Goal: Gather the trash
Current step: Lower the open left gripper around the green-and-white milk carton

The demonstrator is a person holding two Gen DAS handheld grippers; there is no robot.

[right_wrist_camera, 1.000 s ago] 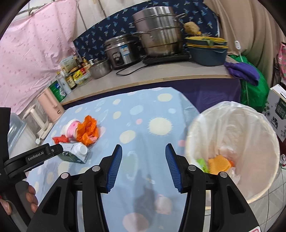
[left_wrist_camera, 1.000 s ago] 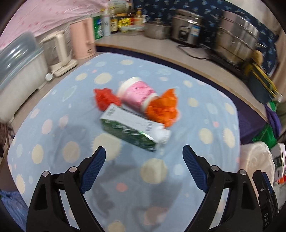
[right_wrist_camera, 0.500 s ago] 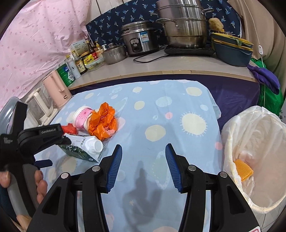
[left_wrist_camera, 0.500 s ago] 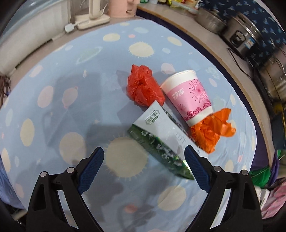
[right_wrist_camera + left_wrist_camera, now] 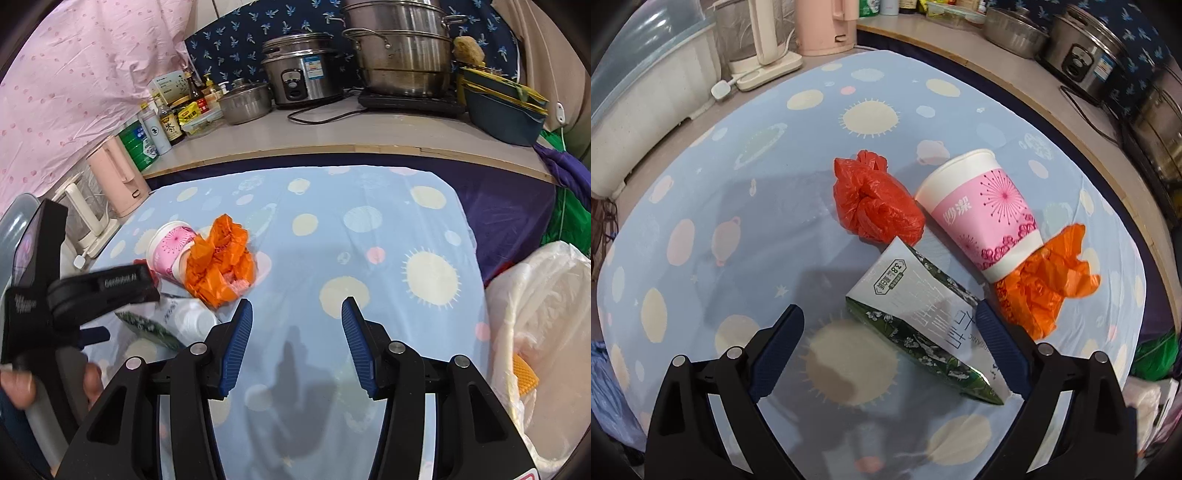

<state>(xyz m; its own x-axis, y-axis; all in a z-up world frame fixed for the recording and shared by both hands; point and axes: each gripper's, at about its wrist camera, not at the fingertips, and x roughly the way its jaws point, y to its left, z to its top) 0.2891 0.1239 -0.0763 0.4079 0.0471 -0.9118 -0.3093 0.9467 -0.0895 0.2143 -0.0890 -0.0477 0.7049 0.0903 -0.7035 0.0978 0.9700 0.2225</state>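
So the whole thing was on a table under a light blue tablecloth [image 5: 746,229] printed with pale suns and planets, and the green-and-white milk carton [image 5: 919,317] lay on its side more or less in the middle of the trash pile. Just beyond the carton sat a crumpled red plastic bag [image 5: 875,203], touching its far corner, and next to that a pink paper cup [image 5: 986,210] tipped over with its rim pointing away. A scrunched orange bag [image 5: 1045,284] was right against the cup's base, beside the carton. The left gripper [image 5: 890,336] hung over the carton with its fingers spread wide, one either side of the box, not gripping anything. The right gripper [image 5: 297,339] was well off to the side of the carton over bare cloth, also spread apart and empty. Past that, off the table edge, was a bin lined with a white bag [image 5: 535,314]. Behind the table ran a counter [image 5: 332,136] with a rice cooker [image 5: 303,75], a big steel steamer pot [image 5: 402,48], bottles and a pink kettle [image 5: 118,173].
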